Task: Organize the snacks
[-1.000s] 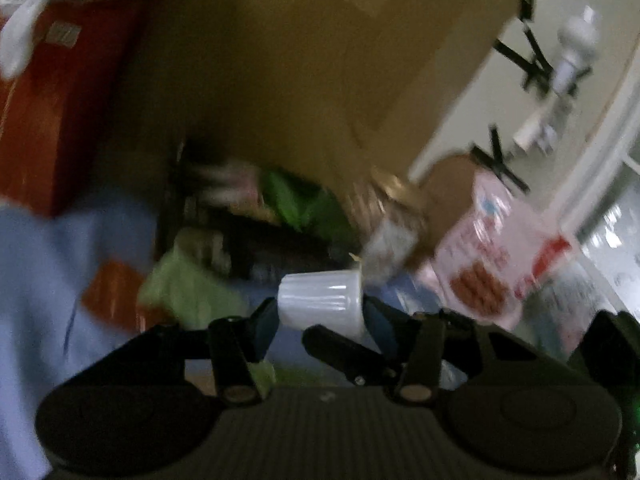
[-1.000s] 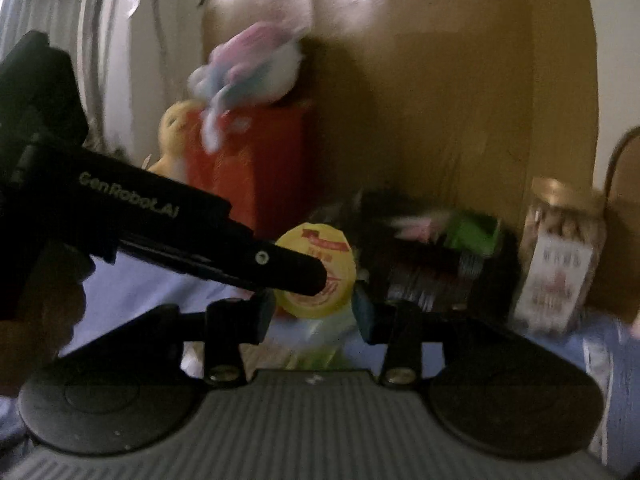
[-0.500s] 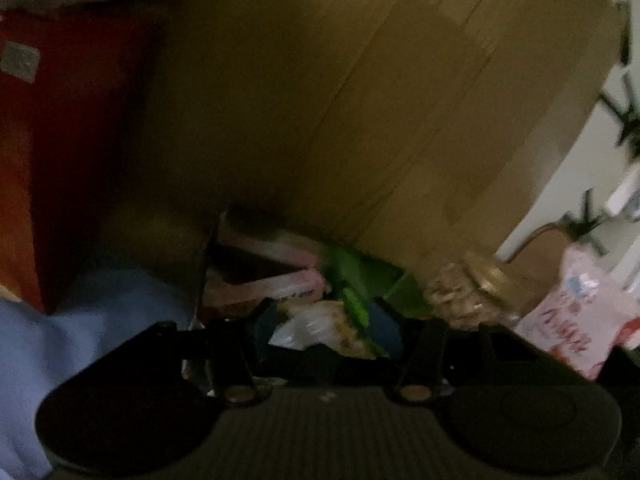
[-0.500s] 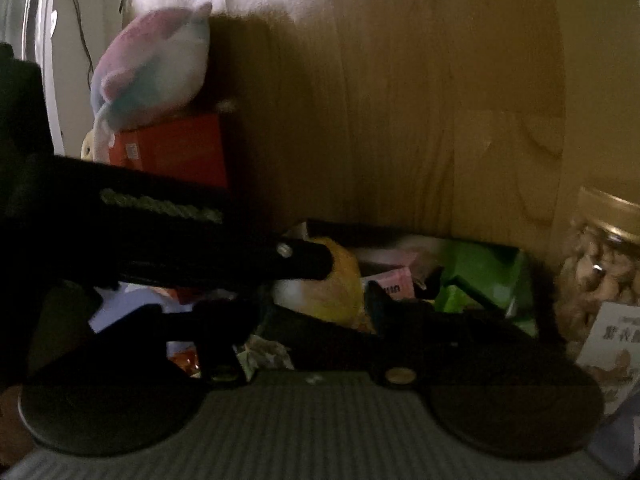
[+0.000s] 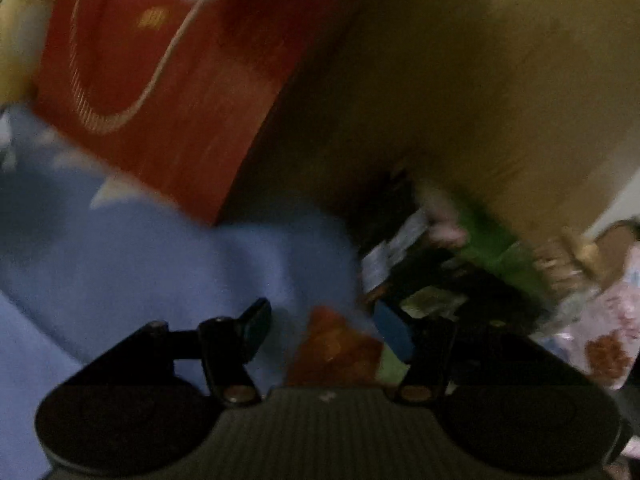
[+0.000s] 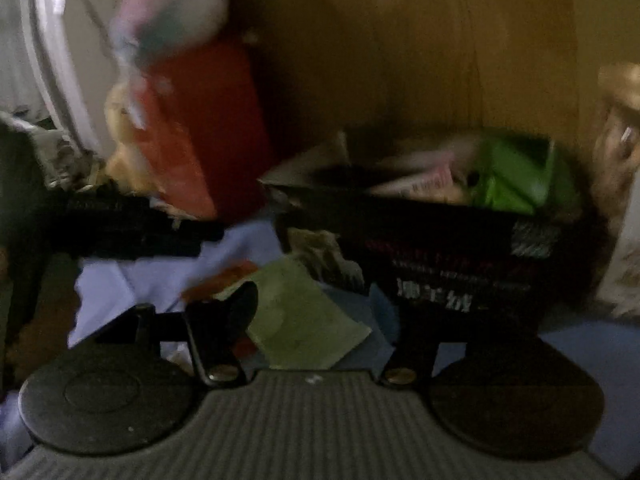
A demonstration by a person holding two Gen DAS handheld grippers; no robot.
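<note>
A black box (image 6: 440,240) full of snack packets stands against a wooden board; a green packet (image 6: 516,176) and a pink one (image 6: 424,180) show inside it. The box also shows blurred in the left wrist view (image 5: 448,268). My left gripper (image 5: 324,320) is open and empty above an orange packet (image 5: 336,348) on the blue cloth. My right gripper (image 6: 320,304) is open and empty above a pale green packet (image 6: 304,316) in front of the box. The left gripper's arm (image 6: 120,224) shows dark at the left of the right wrist view.
A red box (image 5: 152,72) stands left of the black box, with a plush toy (image 6: 172,28) on top. A jar of nuts (image 6: 620,128) and a pink-white bag (image 5: 608,320) are to the right. Blue cloth (image 5: 140,248) covers the surface.
The left gripper let go of the white cup and the right let go of the yellow-lidded cup; both opened and pulled back from the black box toward the loose packets.
</note>
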